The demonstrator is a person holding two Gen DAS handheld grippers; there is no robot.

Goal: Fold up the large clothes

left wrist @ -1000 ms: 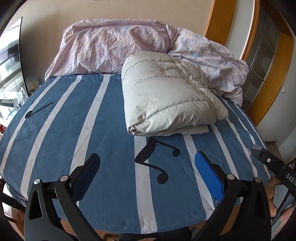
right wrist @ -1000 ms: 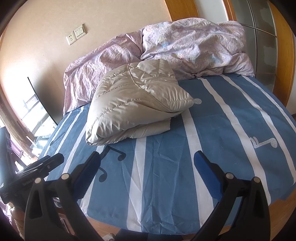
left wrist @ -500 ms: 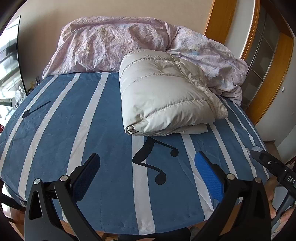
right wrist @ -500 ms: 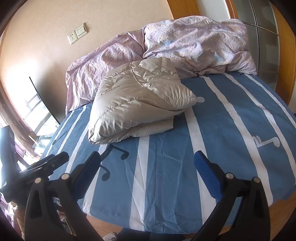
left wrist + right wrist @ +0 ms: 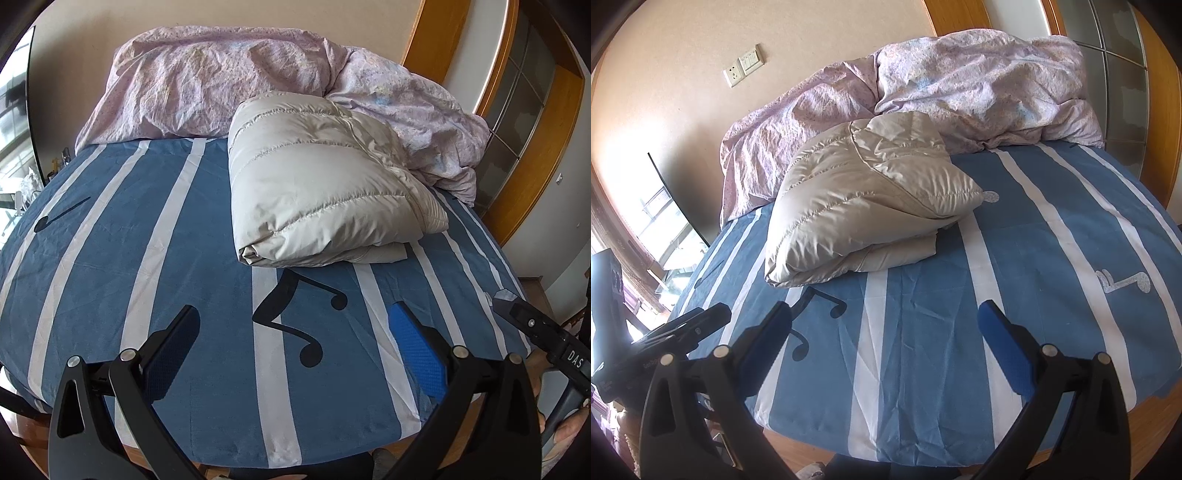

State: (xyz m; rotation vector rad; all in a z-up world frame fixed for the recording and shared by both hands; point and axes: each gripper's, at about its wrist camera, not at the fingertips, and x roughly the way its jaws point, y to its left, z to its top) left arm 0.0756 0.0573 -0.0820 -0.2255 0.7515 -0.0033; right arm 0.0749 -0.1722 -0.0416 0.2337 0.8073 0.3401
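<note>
- On the bed, seen from the left wrist camera, a folded puffy jacket (image 5: pixel 325 192) in a pale grey-beige lay on the blue sheet (image 5: pixel 110 258) with white stripes and black music notes.
- Its far edge touched a crumpled pink quilt (image 5: pixel 207 81) heaped along the head of the bed, against the beige wall.
- Its near folded edge sat just above a large black music note (image 5: pixel 295 321) printed on the sheet.
- The left gripper (image 5: pixel 295 354) hung over the near edge of the bed, well apart from the jacket, with its two blue-padded fingers spread wide and nothing between them.
- At the right edge of this view the other gripper's black body showed, with part of a hand (image 5: pixel 535 384) behind it.
- A wooden-framed door with glass panes (image 5: pixel 517 122) stood to the right of the bed.
- From the right wrist camera, the same jacket (image 5: pixel 864 206) lay left of centre on the sheet (image 5: pixel 1034 277), its top layer shiny and creased, a flatter layer sticking out underneath at the near side.
- The pink quilt (image 5: pixel 960 85) was bunched behind it and to its right.
- The right gripper (image 5: pixel 886 350) also stood wide apart and empty, low over the near part of the sheet and clear of the jacket.
- The left gripper's black body showed at the lower left, beside the bed's edge.
- A wall socket and switch plate (image 5: pixel 744 68) sat on the wall above the quilt, and a bright window lay at the far left.
</note>
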